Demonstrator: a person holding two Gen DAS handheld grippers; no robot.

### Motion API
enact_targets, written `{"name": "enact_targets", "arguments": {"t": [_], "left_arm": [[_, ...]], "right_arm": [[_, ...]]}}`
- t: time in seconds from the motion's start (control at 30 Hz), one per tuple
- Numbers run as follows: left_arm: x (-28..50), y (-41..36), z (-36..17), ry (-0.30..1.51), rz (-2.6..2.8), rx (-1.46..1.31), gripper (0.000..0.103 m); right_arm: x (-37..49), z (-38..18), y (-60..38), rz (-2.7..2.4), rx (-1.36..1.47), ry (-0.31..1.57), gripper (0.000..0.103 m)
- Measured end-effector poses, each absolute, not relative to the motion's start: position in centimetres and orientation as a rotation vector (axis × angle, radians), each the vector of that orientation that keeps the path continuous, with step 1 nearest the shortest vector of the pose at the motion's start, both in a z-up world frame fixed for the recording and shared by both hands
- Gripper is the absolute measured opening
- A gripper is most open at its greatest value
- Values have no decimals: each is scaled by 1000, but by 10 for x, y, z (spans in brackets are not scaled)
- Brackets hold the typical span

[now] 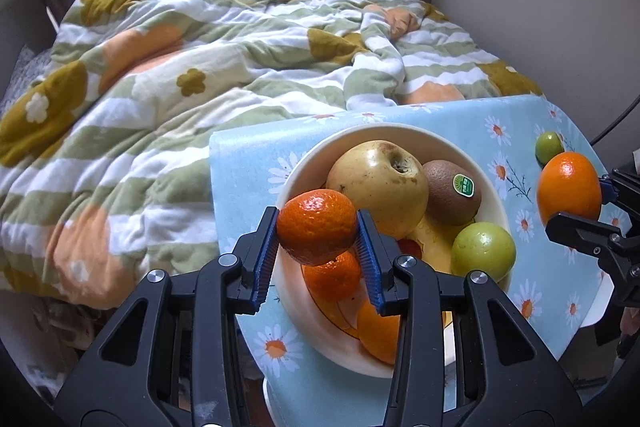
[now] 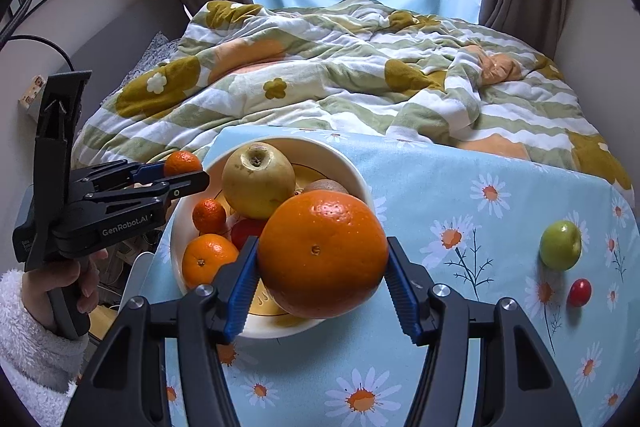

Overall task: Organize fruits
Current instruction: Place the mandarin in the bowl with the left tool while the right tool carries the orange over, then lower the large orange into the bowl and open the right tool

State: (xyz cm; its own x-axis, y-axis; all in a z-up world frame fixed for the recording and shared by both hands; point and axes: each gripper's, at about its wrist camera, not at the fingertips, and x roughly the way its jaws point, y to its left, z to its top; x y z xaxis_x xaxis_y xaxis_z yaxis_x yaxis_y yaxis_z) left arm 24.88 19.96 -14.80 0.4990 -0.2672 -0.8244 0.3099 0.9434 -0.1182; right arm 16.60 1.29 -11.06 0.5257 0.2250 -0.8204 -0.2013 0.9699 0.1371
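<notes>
Right now both grippers carry fruit by the white bowl [image 2: 362, 183]. Left gripper [image 1: 318, 227] pinches a small mandarin [image 1: 316, 225] over the bowl's near-left rim — right gripper [image 2: 320, 267] clamps a big orange [image 2: 322, 253] just above its right side. Well right of the bowl, a green fruit [image 2: 560, 245] and cherry tomato [image 2: 579, 292] lie on the daisy cloth [image 2: 460, 187].

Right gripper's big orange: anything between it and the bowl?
Nothing visible. The big orange, shut in the right gripper, hangs over the near rim of the bowl; the spot below is hidden. The yellow apple sits farther back.
</notes>
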Motion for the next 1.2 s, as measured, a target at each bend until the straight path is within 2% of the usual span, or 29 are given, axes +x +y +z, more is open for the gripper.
{"name": "enact_targets", "arguments": {"t": [0.03,0.1,0.13,0.7,1.2], "left_arm": [[249,199,-147,986,-349,60,49],[247,199,-142,966,-345,82,90],[246,199,-139,955,-352,82,103],[192,216,-114,969,-279,38,103],[159,216,-124,1014,-160,-19,103]], "right_arm": [[165,-109,13,249,29,985,56],[165,-107,12,241,33,983,56],[165,-105,13,240,32,983,56],[173,-91,32,340,-45,960,56],[199,-127,64,517,-123,1008,56]]}}
